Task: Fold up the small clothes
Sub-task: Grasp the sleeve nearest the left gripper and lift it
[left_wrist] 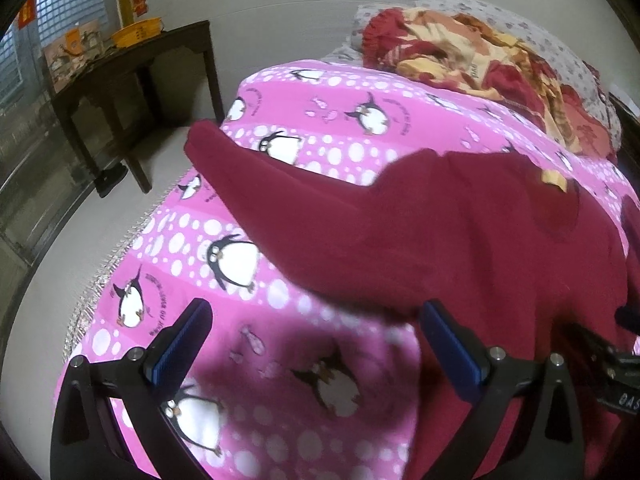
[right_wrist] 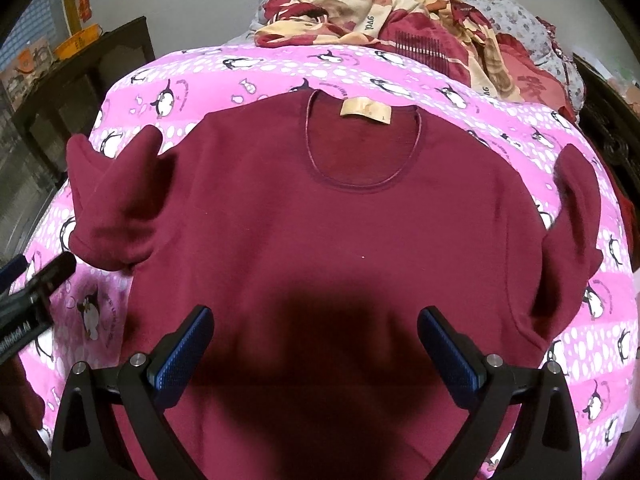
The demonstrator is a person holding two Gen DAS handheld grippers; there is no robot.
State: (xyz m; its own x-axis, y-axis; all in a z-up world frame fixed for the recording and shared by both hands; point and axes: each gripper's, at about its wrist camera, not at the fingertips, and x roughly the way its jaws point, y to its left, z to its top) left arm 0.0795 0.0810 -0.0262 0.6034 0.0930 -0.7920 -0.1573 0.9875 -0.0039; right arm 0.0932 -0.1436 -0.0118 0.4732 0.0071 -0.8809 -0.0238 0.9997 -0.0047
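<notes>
Right wrist view shows the sweater (right_wrist: pixel 320 240) spread flat on the bed (right_wrist: pixel 520 136) beneath the empty, spread right gripper (right_wrist: pixel 316 344), so the equally wide left gripper (left_wrist: pixel 316 340) should pinch the left sleeve (left_wrist: pixel 256 196) and fold it inward smoothly.
</notes>
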